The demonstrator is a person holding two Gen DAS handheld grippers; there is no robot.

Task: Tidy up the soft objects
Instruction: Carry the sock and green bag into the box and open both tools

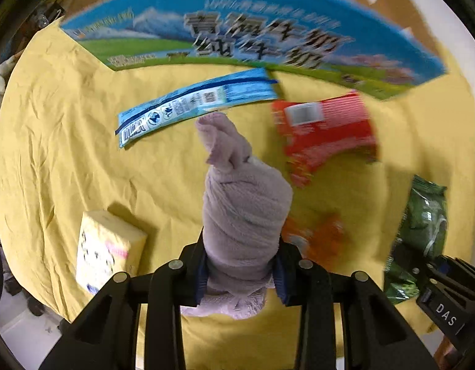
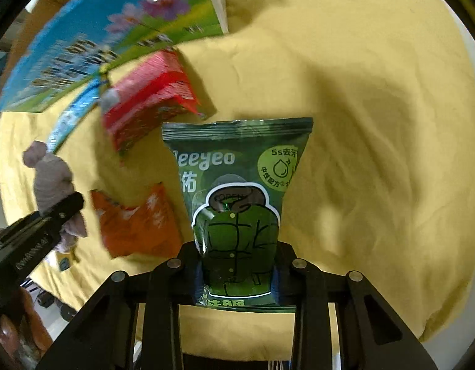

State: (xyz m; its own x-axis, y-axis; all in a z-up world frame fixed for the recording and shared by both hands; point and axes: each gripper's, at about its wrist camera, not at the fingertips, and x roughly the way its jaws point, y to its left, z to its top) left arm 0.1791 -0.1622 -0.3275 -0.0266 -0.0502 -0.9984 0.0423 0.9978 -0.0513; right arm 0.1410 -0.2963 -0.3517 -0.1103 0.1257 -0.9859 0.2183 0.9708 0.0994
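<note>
A rolled lilac towel (image 1: 243, 215) is being held between the fingers of the left gripper (image 1: 242, 273), which are closed in on its lower end, and it is being carried clear of the yellow cloth (image 1: 68, 141). A green wipes pack (image 2: 237, 209) is being clamped near its bottom edge by the right gripper (image 2: 237, 277), its fingers drawn in tight against the pack. Both loads are being kept in front of the big blue milk carton (image 1: 253, 34), the landmark here. Just before that carton a long blue sachet (image 1: 194, 101) and a red packet (image 1: 325, 129) are lying; nearer than those, an orange packet (image 1: 314, 237) is resting, and well off to the carton's near left a pale tissue pack (image 1: 108, 246) is standing.

Blur is being seen, so motion is judged brisk. The carry would be better done slowly: the towel is being gripped low, so its top may flop, and the glossy pack could slide. Both should be lowered level, and the grippers kept well apart.
</note>
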